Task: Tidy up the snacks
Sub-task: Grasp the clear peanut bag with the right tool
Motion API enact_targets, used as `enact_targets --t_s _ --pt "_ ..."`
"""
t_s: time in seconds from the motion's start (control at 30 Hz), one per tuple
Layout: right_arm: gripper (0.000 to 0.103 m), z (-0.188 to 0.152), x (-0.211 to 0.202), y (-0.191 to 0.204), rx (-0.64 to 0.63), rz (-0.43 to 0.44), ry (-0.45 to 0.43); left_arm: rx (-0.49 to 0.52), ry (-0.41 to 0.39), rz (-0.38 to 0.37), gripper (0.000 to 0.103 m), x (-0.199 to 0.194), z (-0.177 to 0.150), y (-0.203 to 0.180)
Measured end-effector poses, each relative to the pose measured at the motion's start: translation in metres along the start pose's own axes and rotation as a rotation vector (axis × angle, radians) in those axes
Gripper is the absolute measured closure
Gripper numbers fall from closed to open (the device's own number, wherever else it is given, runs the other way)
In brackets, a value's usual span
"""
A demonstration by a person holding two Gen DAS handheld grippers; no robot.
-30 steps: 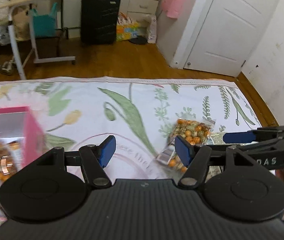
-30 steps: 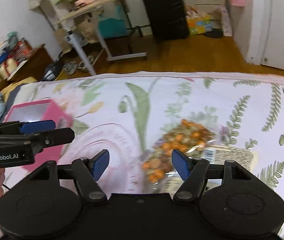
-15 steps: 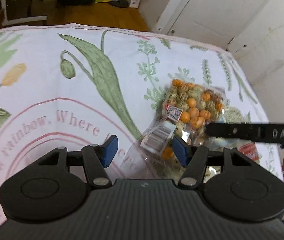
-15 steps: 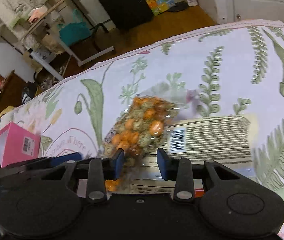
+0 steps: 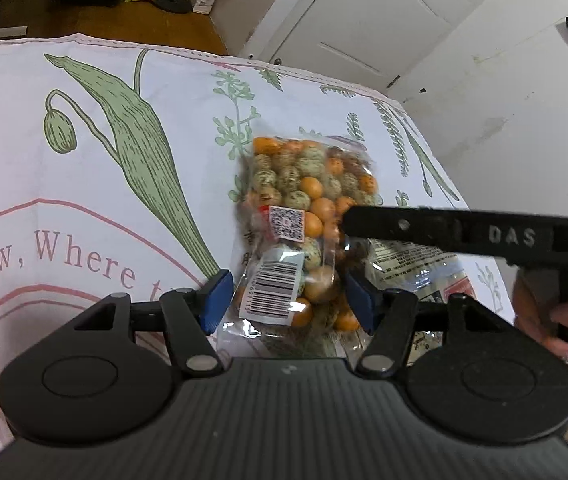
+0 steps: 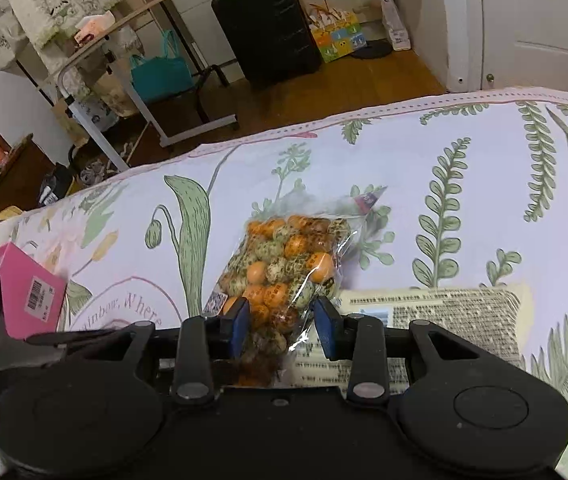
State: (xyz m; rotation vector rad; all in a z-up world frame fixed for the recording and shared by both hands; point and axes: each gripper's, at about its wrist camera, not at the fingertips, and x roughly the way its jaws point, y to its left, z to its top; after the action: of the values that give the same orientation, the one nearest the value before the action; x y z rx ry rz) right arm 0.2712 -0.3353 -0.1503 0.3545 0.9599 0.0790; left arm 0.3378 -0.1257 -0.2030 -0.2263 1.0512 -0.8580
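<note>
Looking along the right gripper [image 6: 279,322], we see its blue pads [image 6: 239,320] pinching the near end of a clear bag of orange and speckled coated nuts [image 6: 288,264]; these jaws have just been closing, and the bag sits between them with the film creased at the grip. The bag lies lengthwise on a floral tablecloth [image 6: 464,152], its sealed far end pointing toward the table's far edge. Just right of the bag, and partly beneath its near end, lies a flat pale packet printed with dense text [image 6: 444,312]. A pink box [image 6: 27,296] stands near the left edge of the cloth, well apart from the bag.

From the left wrist view, we find the left gripper [image 5: 288,300] spread around the barcode end of the same bag [image 5: 308,200]; whether its pads [image 5: 215,300] touch the film we cannot tell. One black finger of the right gripper [image 5: 444,232] crosses the bag from the right, and the hand [image 5: 556,320] holding it shows at the right edge. A dark suitcase [image 6: 267,28] stands on the wooden floor beyond the table.
</note>
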Motion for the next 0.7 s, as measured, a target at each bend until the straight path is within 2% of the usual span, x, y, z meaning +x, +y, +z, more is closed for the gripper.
enact_targets --t_s 0.2,0.3,0.43,0.57,0.63,0.7 --pt "0.053 0.001 0.011 -0.003 0.032 0.082 0.018 0.024 0.004 0.015 0.043 -0.004 -0.003 -0.005" --pt "0.053 -0.003 0.013 0.004 -0.014 0.102 0.034 0.012 0.021 0.003 0.043 -0.011 -0.004 -0.006" --pt "0.053 -0.008 0.019 0.011 -0.030 0.182 0.116 0.034 0.115 0.009 0.042 -0.025 -0.012 -0.012" --pt "0.053 -0.015 0.032 0.020 -0.054 0.227 0.194 -0.004 0.190 0.099 0.042 -0.031 -0.019 -0.013" --pt "0.045 -0.018 0.032 0.029 -0.099 0.220 0.194 -0.033 0.196 0.121 0.043 -0.032 -0.018 -0.012" --pt "0.034 -0.021 0.031 0.036 -0.120 0.220 0.202 -0.043 0.184 0.131 0.043 -0.030 -0.018 -0.011"
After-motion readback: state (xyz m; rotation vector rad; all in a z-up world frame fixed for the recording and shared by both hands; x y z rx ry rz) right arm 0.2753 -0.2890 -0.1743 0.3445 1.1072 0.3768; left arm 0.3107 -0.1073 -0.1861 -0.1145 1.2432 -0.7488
